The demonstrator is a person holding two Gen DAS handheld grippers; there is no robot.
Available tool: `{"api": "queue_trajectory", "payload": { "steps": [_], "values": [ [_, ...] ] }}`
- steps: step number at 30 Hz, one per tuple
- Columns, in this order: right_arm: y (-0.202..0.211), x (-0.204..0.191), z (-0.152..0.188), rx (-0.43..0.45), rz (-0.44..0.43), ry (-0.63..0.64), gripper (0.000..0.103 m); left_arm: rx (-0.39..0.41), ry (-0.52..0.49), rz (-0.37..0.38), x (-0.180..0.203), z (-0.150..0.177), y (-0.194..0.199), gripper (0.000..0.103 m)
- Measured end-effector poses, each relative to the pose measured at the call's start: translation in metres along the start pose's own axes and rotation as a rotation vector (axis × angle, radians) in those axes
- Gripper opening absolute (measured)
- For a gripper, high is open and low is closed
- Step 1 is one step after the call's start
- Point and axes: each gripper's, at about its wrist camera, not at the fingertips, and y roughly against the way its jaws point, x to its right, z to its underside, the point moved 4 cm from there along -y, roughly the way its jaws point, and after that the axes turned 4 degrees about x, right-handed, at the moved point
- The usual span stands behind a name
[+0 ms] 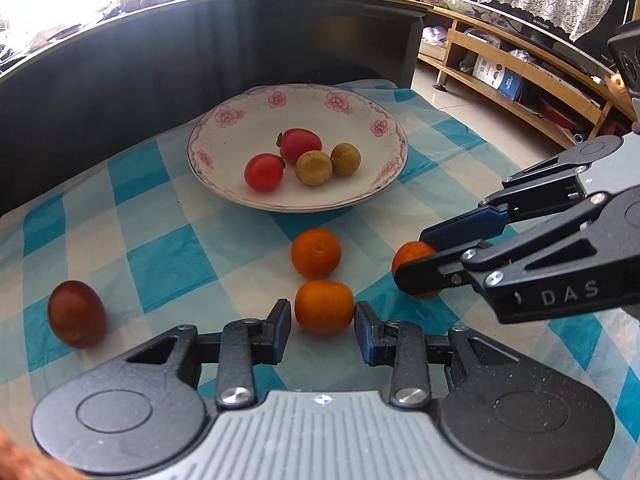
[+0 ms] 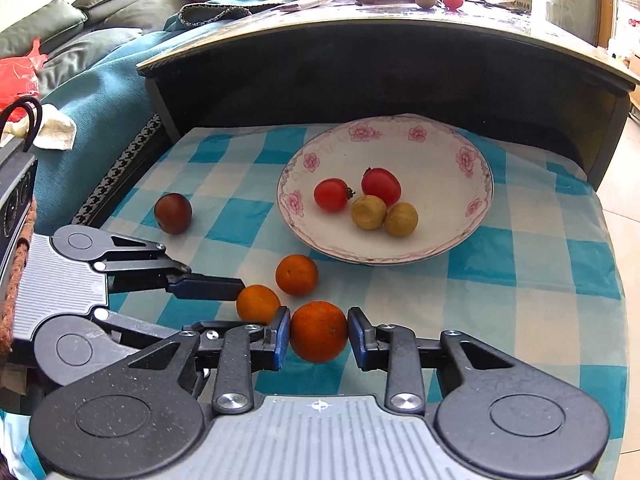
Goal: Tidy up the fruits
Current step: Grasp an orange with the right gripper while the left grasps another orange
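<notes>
A white floral plate (image 1: 372, 196) (image 2: 460, 240) holds two red tomatoes (image 1: 300, 145) and two yellow-green longans (image 1: 314, 168). Three small oranges lie on the checked cloth in front of it. My left gripper (image 1: 323, 322) (image 2: 244, 300) is open, its fingers on either side of the nearest orange (image 1: 324, 306) (image 2: 258, 303), with small gaps. My right gripper (image 2: 319, 334) (image 1: 416, 256) is shut on another orange (image 2: 319, 331) (image 1: 412, 254). The third orange (image 1: 316, 253) (image 2: 297, 275) lies free between them and the plate. A dark red fruit (image 1: 77, 314) (image 2: 173, 213) sits far left.
The blue-and-white checked cloth (image 1: 168, 256) covers a low table backed by a dark raised ledge (image 1: 160, 60) with more fruit on top. The cloth's right edge (image 2: 616, 280) drops to the floor. A teal sofa (image 2: 100, 92) is at the left.
</notes>
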Motion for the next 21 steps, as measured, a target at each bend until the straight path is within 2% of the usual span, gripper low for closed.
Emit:
{"api": "queue_trajectory", "payload": {
  "steps": [7, 21],
  "values": [
    [-0.012, -0.003, 0.010, -0.038, 0.006, 0.025, 0.027, 0.008, -0.004, -0.007, 0.002, 0.003, -0.002, 0.043],
    [-0.012, -0.001, 0.011, -0.050, -0.002, 0.018, 0.028, 0.011, 0.002, -0.002, 0.001, 0.000, 0.000, 0.041]
  ]
}}
